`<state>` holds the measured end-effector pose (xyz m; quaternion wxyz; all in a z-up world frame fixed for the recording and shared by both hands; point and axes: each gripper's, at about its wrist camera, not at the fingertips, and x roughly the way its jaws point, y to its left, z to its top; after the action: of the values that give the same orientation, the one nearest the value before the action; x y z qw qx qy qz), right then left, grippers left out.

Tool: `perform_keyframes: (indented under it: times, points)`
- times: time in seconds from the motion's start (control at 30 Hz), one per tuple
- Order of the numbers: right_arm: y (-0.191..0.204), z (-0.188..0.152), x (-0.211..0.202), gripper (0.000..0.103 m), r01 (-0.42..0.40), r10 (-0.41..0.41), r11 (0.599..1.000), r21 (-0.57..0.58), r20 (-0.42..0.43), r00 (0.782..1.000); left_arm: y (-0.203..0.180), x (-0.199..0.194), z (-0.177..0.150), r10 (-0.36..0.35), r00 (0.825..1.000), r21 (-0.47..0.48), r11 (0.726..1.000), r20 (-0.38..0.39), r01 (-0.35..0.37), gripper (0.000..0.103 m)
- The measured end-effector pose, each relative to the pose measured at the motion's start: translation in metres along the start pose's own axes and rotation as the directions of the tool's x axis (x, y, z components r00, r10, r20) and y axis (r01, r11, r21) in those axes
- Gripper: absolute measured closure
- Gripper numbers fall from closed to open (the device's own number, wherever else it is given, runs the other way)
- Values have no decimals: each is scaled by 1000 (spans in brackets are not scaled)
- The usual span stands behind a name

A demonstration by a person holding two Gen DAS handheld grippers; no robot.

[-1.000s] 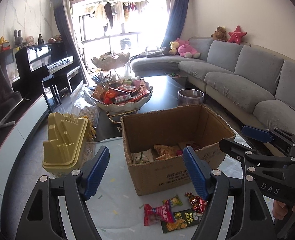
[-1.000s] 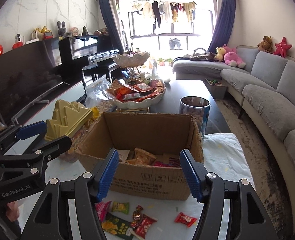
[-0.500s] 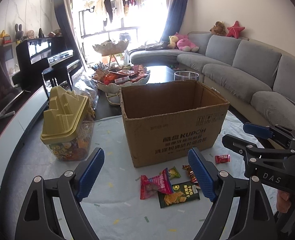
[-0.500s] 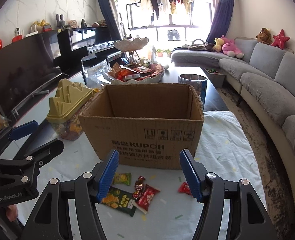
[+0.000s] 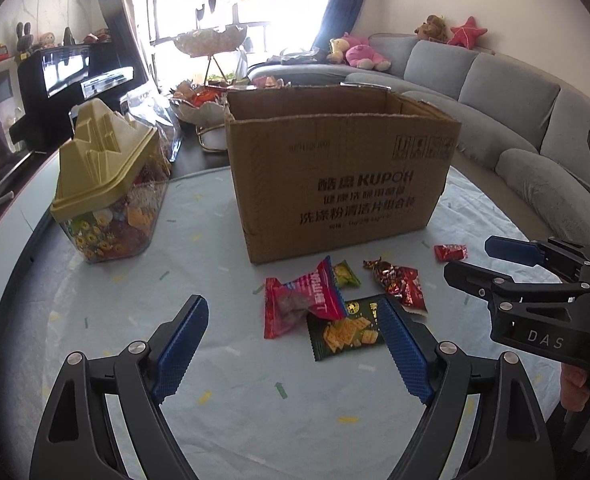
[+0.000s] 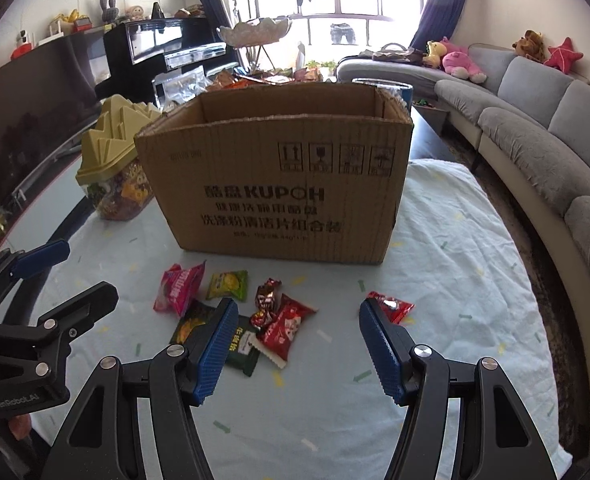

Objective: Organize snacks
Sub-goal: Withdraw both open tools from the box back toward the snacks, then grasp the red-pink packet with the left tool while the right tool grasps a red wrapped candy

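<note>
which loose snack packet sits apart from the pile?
The small red packet, alone on the cloth by the right gripper right finger. The pink, green, dark-green and other red ones cluster together further left.

Both grippers are dropping toward the table: the left gripper [image 5: 295, 344] and right gripper [image 6: 293, 346], jaws wide apart, are now hanging low over the scattered snack packets [image 6: 231, 312], where a second ago they were looking down into the cardboard box [image 5: 335, 176]. The box's inside is passing out of sight, its printed front filling the frame instead. The packets are sliding up between the blue fingers [image 5: 405, 350], and the yellow-lidded jar [image 5: 107, 192] is looming larger.
</note>
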<state>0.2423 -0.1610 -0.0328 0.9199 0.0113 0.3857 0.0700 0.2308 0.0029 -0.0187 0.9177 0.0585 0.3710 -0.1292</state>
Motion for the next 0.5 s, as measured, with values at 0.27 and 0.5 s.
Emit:
perform_keyframes:
  times: [0.27,0.5]
  points:
    - [0,-14,25,45,-13,14,1000,8,-70,997,5,21,-16,-17,999,-23,1000,-50,16,17]
    - [-3,-20,49,53,-21,25,999,39,-118,993,6,34,-20,-15,998,-25,1000,-67,14,17]
